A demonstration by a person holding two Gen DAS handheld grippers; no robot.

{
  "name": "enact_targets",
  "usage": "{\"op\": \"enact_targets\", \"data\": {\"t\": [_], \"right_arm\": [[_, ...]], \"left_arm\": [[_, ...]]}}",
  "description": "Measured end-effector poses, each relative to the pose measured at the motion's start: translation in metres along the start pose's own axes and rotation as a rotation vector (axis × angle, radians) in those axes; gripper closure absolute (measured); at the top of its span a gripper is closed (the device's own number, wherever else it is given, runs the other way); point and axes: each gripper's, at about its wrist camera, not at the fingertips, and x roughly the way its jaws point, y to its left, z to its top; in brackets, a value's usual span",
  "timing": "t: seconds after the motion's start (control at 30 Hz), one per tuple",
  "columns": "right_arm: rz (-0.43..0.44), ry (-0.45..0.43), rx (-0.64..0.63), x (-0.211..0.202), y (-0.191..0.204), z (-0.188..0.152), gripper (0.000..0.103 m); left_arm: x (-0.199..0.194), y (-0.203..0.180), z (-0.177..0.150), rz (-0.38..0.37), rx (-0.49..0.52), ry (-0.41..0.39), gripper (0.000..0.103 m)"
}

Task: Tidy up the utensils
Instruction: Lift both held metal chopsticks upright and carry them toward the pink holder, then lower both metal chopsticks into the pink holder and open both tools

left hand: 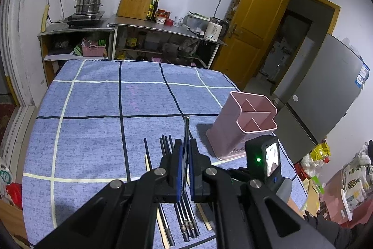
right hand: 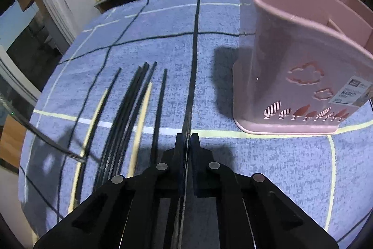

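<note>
A pink utensil holder (left hand: 244, 125) with divided compartments stands on the blue checked tablecloth (left hand: 93, 109); it also shows in the right wrist view (right hand: 298, 67), close on the right. Several black chopsticks (right hand: 130, 113) and two pale wooden ones (right hand: 142, 118) lie in a row on the cloth. My left gripper (left hand: 185, 146) is shut on a black chopstick (left hand: 186, 130), held above the row and pointing forward. My right gripper (right hand: 187, 139) is shut on another thin black chopstick (right hand: 188, 109), just left of the holder.
The right gripper's body with a lit screen (left hand: 268, 160) sits beside the holder. A steel counter (left hand: 139, 27) with a steamer pot, chopping board and bottles stands behind the table. A grey fridge (left hand: 326, 97) and an open wooden door (left hand: 256, 22) are on the right.
</note>
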Motion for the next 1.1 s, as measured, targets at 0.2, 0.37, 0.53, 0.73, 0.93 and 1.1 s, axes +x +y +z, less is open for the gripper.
{"op": "enact_targets", "data": {"t": [0.2, 0.37, 0.53, 0.73, 0.93, 1.1], "right_arm": [[0.029, -0.089, -0.008, -0.047, 0.0, 0.001, 0.098], [0.046, -0.171, -0.006, -0.092, -0.004, 0.0, 0.098], [0.055, -0.23, -0.001, -0.127, -0.008, -0.003, 0.098], [0.061, -0.286, 0.011, -0.157, -0.015, -0.008, 0.098], [0.055, -0.338, 0.028, -0.179, -0.026, -0.01, 0.098], [0.049, -0.379, 0.032, -0.195, -0.033, -0.005, 0.098]], "left_arm": [[-0.003, -0.008, 0.001, -0.005, 0.013, -0.004, 0.098], [-0.008, -0.02, 0.002, -0.01, 0.032, -0.011, 0.098], [-0.012, -0.036, 0.003, -0.02, 0.056, -0.013, 0.098], [-0.016, -0.053, 0.007, -0.037, 0.086, -0.021, 0.098], [-0.013, -0.067, 0.014, -0.053, 0.105, -0.021, 0.098], [-0.004, -0.081, 0.023, -0.079, 0.117, -0.011, 0.098]]}}
